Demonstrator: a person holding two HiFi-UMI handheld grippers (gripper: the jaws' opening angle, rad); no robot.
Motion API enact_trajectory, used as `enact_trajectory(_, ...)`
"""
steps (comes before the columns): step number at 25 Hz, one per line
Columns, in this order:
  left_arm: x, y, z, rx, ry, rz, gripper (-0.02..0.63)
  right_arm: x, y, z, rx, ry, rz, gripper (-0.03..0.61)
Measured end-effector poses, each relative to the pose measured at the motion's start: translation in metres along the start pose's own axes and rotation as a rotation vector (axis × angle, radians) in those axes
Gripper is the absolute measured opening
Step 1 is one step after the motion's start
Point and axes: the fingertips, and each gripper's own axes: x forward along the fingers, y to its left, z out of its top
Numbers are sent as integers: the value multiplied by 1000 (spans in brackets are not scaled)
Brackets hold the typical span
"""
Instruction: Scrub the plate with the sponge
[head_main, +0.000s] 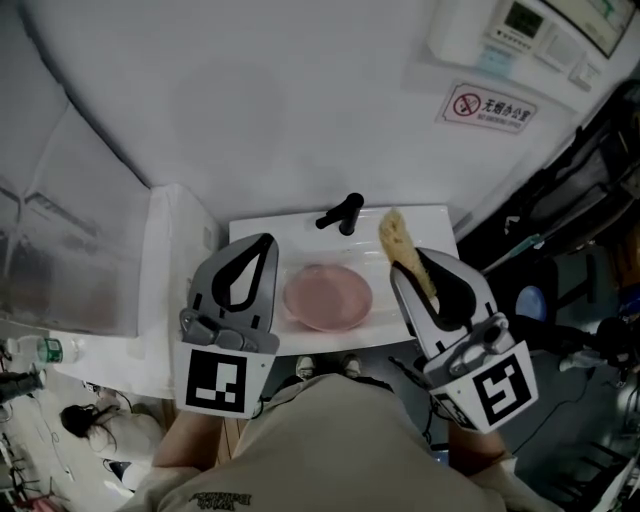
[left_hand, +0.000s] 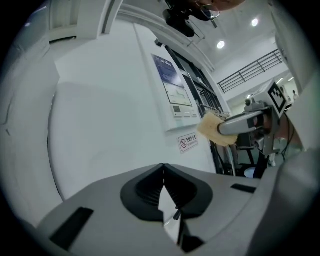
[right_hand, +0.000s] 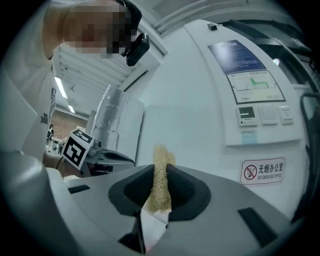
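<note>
A round pink plate (head_main: 327, 297) lies in the white sink (head_main: 425, 222), below the black faucet (head_main: 343, 214). My left gripper (head_main: 268, 242) hovers over the sink's left edge, just left of the plate. In the left gripper view its jaws (left_hand: 163, 169) are shut with nothing between them. My right gripper (head_main: 410, 264) is over the sink's right side, shut on a thin yellow sponge (head_main: 400, 240) that sticks out past its tips. The right gripper view shows the sponge (right_hand: 161, 182) pinched upright between the jaws (right_hand: 161, 169). Both grippers are raised and point at the wall.
A white counter (head_main: 178, 262) adjoins the sink on the left. On the wall hang a no-smoking sign (head_main: 490, 105) and a control panel (head_main: 520, 25). Dark equipment and cables (head_main: 590, 200) crowd the right side. A person (head_main: 85, 425) is on the floor at lower left.
</note>
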Motion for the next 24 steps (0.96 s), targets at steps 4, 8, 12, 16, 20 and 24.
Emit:
enact_trajectory(4,-7,-9,5,38,-13,-27,6,-6,4,2,8,-10,3,78)
enact_trajectory(8,-8,-20,1,107,-5,-58,6,-9,8,-8,30,4,7,78)
enact_trajectory(12,-4,-23,-9,70,11,-56,6,-5,9,-22,40,37,12,78)
enact_trajectory(16,-4,-23,-16,8,26,-41,6,-4,7,-28,39,51,12,78)
enact_trajectory(20,-3,-18,-17,-15,27,-25,6,-3,4,-30,38,56,13,78)
enact_trajectory(24,-3,-16,-17,-3,30,-28,6,-3,3,-30,39,53,7,78)
